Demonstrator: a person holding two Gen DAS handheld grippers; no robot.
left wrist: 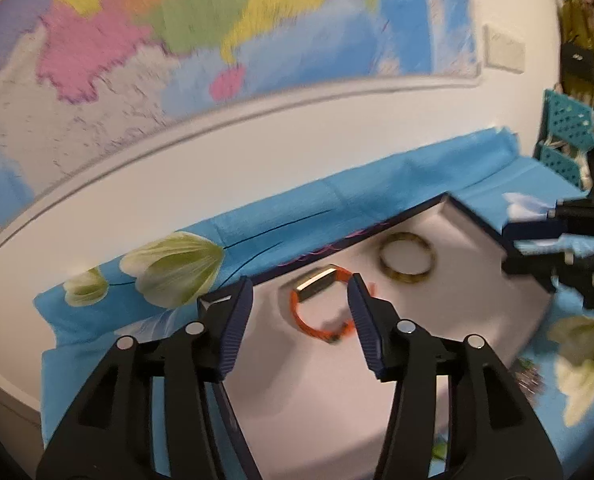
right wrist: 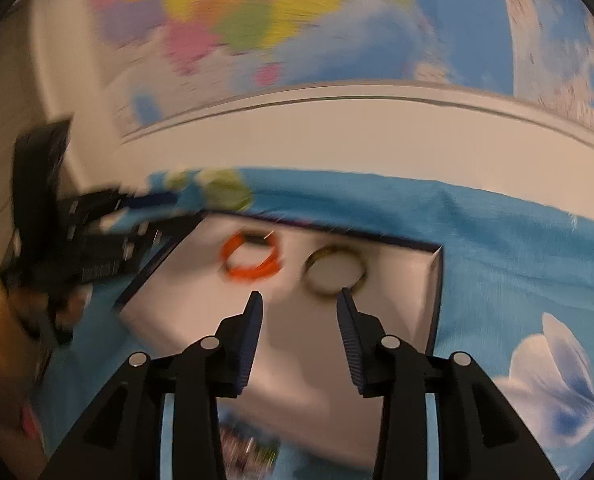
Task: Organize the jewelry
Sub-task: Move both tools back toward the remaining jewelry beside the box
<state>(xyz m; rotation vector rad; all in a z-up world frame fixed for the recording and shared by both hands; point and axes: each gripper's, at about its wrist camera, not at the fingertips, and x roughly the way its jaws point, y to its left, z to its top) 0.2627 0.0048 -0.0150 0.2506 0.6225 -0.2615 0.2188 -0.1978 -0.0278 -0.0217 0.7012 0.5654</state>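
No legible text in either view. Print on the wall map [left wrist: 145, 40] is blurred beyond reading. No labels or numbers resolved.

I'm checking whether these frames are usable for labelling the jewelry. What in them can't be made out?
- Orange bracelet: motion blur smears its lower part in the left wrist view; the open left gripper's finger covers its right edge.
- Yellow-brown bangle: blurred in the right wrist view, pattern unreadable; the open right gripper's fingertip overlaps its rim.
- Teal perforated basket: cut off at the left view's right edge, contents unclear.

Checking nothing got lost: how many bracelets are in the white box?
2: the orange bracelet lies ahead of the left gripper; the olive bangle lies beside it, nearer the box's right wall. None seem hidden.
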